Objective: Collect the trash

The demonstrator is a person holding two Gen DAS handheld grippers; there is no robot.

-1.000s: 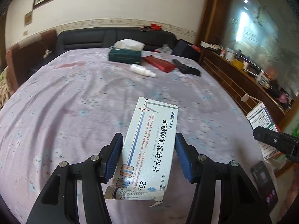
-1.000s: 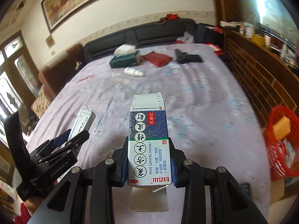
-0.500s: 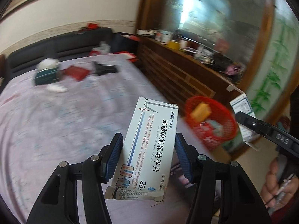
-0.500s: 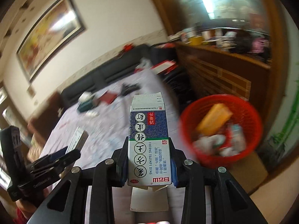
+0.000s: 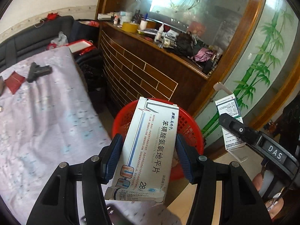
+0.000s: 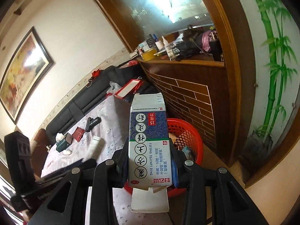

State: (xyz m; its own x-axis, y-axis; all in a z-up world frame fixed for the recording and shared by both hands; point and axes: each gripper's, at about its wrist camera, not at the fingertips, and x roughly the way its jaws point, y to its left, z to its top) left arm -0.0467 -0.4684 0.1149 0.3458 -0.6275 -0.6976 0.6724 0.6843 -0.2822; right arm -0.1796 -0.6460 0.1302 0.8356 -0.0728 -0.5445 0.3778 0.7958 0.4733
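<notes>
On the far left of the left wrist view lies the bed under a pale flowered sheet, with a red packet and a dark tool near its head end. At lower centre the left gripper has its blue pads pressed against both long sides of a white pill box, which tilts up and to the right. Directly behind the box stands the red basket on the floor, between the bed and a brown cabinet whose top is crowded with bottles and clutter. Farther right the right gripper shows side-on, carrying a second carton, with a bamboo-painted panel behind it and a hand at the lower right edge. In the right wrist view, the left gripper appears as a dark blurred shape at the far left, beside the bed, where a green tissue box sits. At centre the right gripper pinches a blue-and-white carton upright between its pads, a loose flap hanging below it. Just behind and to the right is the basket, holding some scraps; both boxes are in the air in front of it.
</notes>
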